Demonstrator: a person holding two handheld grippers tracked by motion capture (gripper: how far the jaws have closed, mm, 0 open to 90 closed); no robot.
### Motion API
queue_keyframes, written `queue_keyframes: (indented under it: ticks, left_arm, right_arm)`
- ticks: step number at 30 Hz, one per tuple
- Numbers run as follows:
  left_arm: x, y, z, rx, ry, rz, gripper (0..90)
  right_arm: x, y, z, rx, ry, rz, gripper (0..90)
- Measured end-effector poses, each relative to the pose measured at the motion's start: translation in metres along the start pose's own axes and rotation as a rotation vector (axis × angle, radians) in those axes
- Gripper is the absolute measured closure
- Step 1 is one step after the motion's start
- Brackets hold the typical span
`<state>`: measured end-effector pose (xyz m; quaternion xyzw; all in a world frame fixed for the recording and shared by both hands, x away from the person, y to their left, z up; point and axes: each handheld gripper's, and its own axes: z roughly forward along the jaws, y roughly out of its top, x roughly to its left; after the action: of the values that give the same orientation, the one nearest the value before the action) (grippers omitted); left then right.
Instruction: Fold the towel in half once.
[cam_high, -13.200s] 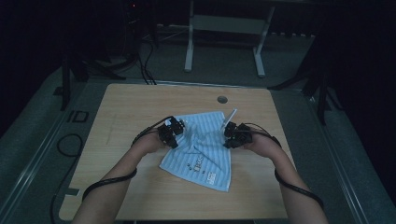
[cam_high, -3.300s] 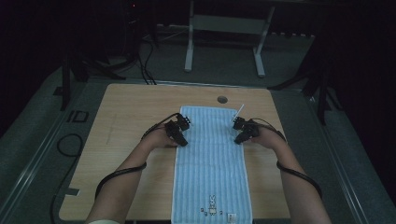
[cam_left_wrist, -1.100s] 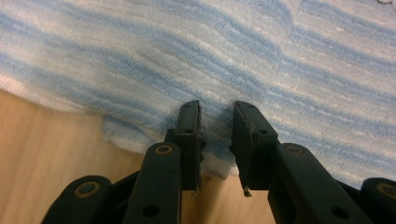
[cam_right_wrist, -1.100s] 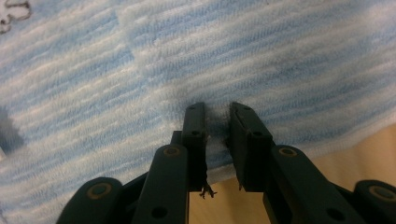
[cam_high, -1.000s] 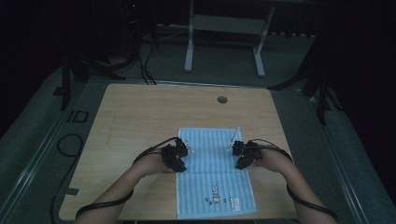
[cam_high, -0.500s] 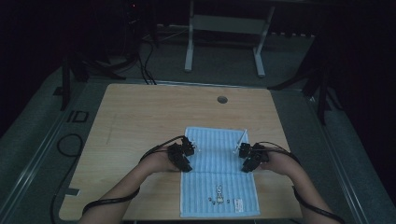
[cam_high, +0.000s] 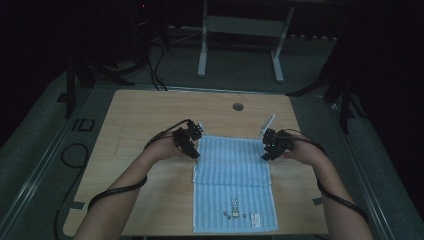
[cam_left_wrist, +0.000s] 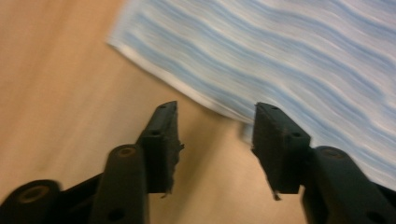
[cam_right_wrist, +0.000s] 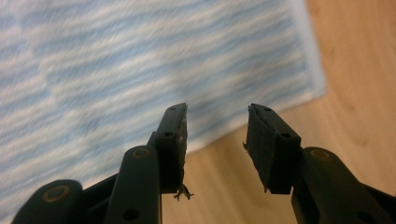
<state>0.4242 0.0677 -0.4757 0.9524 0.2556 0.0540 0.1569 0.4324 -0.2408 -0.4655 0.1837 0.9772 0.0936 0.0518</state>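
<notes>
- The left gripper (cam_high: 194, 148) hangs just beside the blue striped towel's (cam_high: 233, 182) far left corner; jaws parted, just been opening, nothing between them.
- The high view alone shows the towel folded over, a small printed figure near the table's (cam_high: 150, 110) front edge.
- The right gripper (cam_high: 266, 150), at the far right corner, likewise stands apart and empty, just been opening.

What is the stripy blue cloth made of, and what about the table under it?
The towel looks like soft woven cotton, maybe terry: fuzzy blue and white stripes, a stitched white hem, and it lies folded flat. The table looks like wood or a wood-look laminate: pale tan with fine grain lines and a smooth, matt top. Which one, I can't tell.
</notes>
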Motion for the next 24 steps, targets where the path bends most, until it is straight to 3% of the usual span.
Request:
queue_keyframes:
  ticks: [2, 3, 4, 5, 7, 8, 9, 10, 11, 14, 15, 16, 17, 18, 19, 21, 24]
  left_arm:
    - [0.01, 0.008, 0.002, -0.012, 0.019, -0.026, 47.9]
    - [0.015, 0.014, 0.005, -0.024, 0.025, -0.013, 47.7]
    - [0.015, 0.014, 0.005, -0.024, 0.025, -0.013, 45.6]
    - [0.018, 0.018, 0.008, -0.017, 0.028, 0.007, 45.6]
    - [0.024, 0.026, 0.016, 0.003, 0.048, -0.012, 43.2]
    - [0.027, 0.029, 0.018, 0.014, 0.058, -0.017, 43.2]
    - [0.031, 0.032, 0.024, 0.022, 0.06, -0.039, 38.0]
    - [0.034, 0.035, 0.027, 0.028, 0.058, -0.057, 38.0]
    - [0.036, 0.037, 0.03, 0.034, 0.058, -0.068, 37.9]
    - [0.042, 0.041, 0.037, 0.032, 0.05, -0.116, 37.3]
    - [0.043, 0.042, 0.039, 0.031, 0.044, -0.128, 36.4]
    - [0.043, 0.043, 0.042, 0.035, 0.047, -0.135, 36.4]
    - [0.044, 0.044, 0.044, 0.041, 0.042, -0.137, 36.4]
    - [0.044, 0.045, 0.046, 0.043, 0.038, -0.136, 36.4]
    - [0.044, 0.047, 0.05, 0.056, 0.042, -0.134, 36.5]
    - [0.044, 0.047, 0.052, 0.059, 0.041, -0.132, 36.5]
    - [0.043, 0.048, 0.058, 0.071, 0.038, -0.125, 36.5]
  right_arm:
    - [-0.009, 0.006, 0.004, 0.003, -0.018, 0.004, 57.0]
    - [-0.02, 0.012, 0.008, 0.009, -0.029, 0.028, 56.0]
    - [-0.02, 0.012, 0.008, 0.009, -0.029, 0.028, 56.0]
    - [-0.024, 0.014, 0.01, 0.007, -0.035, 0.035, 55.5]
    - [-0.039, 0.02, 0.019, 0.018, -0.047, 0.088, 53.6]
    - [-0.039, 0.02, 0.019, 0.018, -0.047, 0.088, 53.6]
    - [-0.048, 0.023, 0.024, 0.029, -0.04, 0.152, 51.5]
    - [-0.048, 0.023, 0.024, 0.029, -0.04, 0.152, 51.5]
    - [-0.055, 0.025, 0.029, 0.041, -0.032, 0.226, 52.0]
    - [-0.061, 0.026, 0.035, 0.07, -0.063, 0.269, 52.0]
    - [-0.067, 0.026, 0.039, 0.077, -0.045, 0.323, 51.9]
    - [-0.067, 0.026, 0.039, 0.077, -0.045, 0.323, 51.9]
    - [-0.071, 0.027, 0.042, 0.083, -0.052, 0.371, 51.9]
    - [-0.071, 0.027, 0.042, 0.083, -0.052, 0.371, 51.9]
    - [-0.074, 0.029, 0.048, 0.101, -0.043, 0.407, 50.4]
    - [-0.074, 0.029, 0.052, 0.115, -0.057, 0.412, 50.9]
    - [-0.075, 0.03, 0.06, 0.132, -0.039, 0.44, 51.2]
